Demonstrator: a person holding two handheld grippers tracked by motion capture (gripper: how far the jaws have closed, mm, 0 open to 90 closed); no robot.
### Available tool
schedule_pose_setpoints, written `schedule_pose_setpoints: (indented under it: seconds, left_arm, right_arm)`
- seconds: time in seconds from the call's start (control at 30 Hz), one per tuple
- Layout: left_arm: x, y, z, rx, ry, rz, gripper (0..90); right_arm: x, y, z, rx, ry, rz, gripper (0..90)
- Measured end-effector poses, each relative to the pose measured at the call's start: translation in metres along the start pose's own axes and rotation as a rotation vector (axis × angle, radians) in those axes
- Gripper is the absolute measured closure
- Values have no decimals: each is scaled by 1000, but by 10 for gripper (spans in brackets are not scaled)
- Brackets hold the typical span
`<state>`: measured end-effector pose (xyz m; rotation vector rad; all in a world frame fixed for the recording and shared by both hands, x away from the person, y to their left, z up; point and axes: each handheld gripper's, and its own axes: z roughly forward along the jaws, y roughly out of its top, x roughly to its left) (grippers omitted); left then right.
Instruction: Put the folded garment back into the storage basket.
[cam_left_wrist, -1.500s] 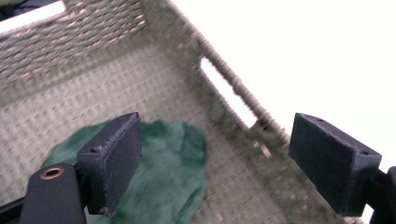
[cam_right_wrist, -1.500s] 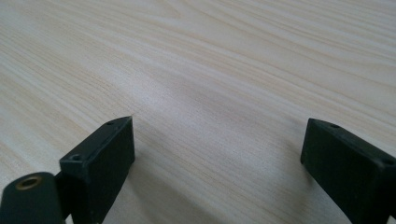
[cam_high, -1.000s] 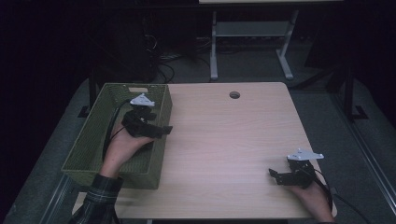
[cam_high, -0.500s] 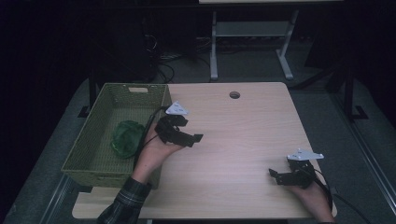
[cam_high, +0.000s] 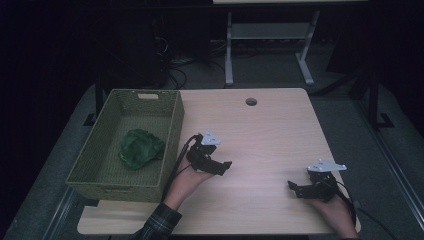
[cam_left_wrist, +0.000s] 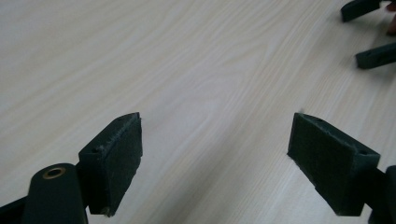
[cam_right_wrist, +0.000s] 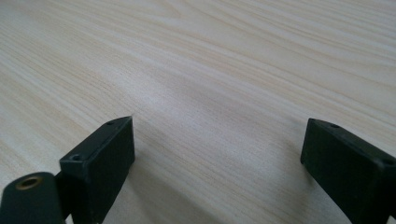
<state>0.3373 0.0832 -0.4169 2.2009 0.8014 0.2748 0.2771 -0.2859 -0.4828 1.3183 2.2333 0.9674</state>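
A crumpled green cloth (cam_high: 140, 148) lies inside the olive woven basket (cam_high: 172, 131) at the table's left. My left gripper (cam_high: 226, 167) hovers low over the wood just right of the basket, open, nothing between its jaws (cam_left_wrist: 212, 163). My right gripper (cam_high: 292, 189) rests near the front right of the table, also open and empty (cam_right_wrist: 217, 168). The tips of the right gripper's jaws appear at the top right of the left gripper view.
The light wooden table (cam_high: 270, 135) has a round cable hole (cam_high: 251, 101) near its far edge. Beyond the table, on the dark floor, stand a metal desk frame (cam_high: 267, 45) and loose cables (cam_high: 172, 62).
My left gripper came out of the basket and moved right and toward the front onto the table, leaving the green cloth in the basket. The right gripper stayed put.
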Motion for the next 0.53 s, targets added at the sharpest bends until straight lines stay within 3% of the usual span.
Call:
schedule_pose_setpoints:
  seconds: [0.13, 0.37, 0.53]
  left_arm:
    - [2, -15, 11, 4, 34, 10, 171]
    - [4, -36, 28, 63, 26, -8, 165]
    - [3, -42, 35, 82, 42, 12, 157]
  right_arm:
    - [0, 0, 0, 0, 0, -1, 95]
    - [0, 0, 0, 0, 3, -2, 95]
    - [0, 0, 0, 0, 8, -7, 95]
